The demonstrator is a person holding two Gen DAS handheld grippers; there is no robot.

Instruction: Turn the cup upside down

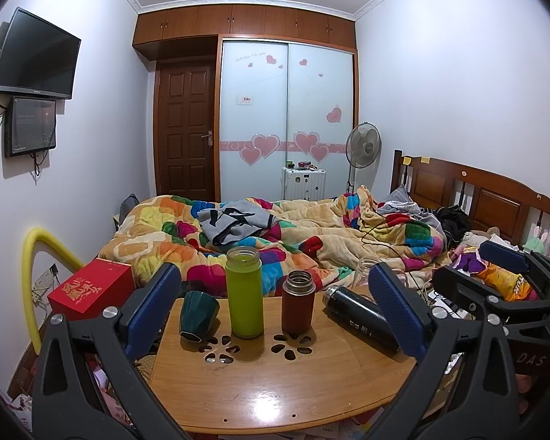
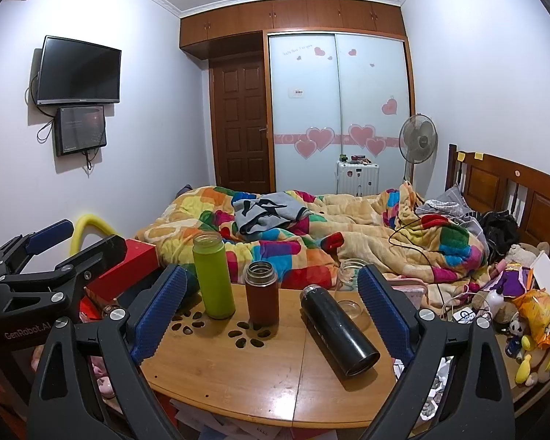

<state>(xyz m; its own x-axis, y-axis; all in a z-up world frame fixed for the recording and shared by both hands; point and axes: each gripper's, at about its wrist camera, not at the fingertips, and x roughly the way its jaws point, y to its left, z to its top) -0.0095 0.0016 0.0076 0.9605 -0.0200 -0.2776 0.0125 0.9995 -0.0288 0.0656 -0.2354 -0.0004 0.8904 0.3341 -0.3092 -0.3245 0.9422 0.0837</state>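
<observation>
A dark green cup (image 1: 198,314) stands tilted at the far left of the round wooden table (image 1: 275,392), just inside my left gripper's left finger. In the right wrist view it is almost hidden behind that gripper's left finger. A lime green bottle (image 1: 244,292) and a brown flask (image 1: 298,301) stand upright mid-table; both show in the right wrist view, the bottle (image 2: 213,275) and the flask (image 2: 262,292). A black flask (image 1: 361,318) lies on its side, also in the right wrist view (image 2: 339,330). A clear glass jar (image 2: 350,289) stands behind it. My left gripper (image 1: 275,311) and right gripper (image 2: 271,310) are both open and empty above the table's near side.
A red box (image 1: 91,289) sits left of the table. A bed with a colourful blanket (image 1: 275,234) lies behind it. Toys and snack bags (image 2: 531,315) clutter the right. The right gripper shows at the right in the left wrist view (image 1: 502,278).
</observation>
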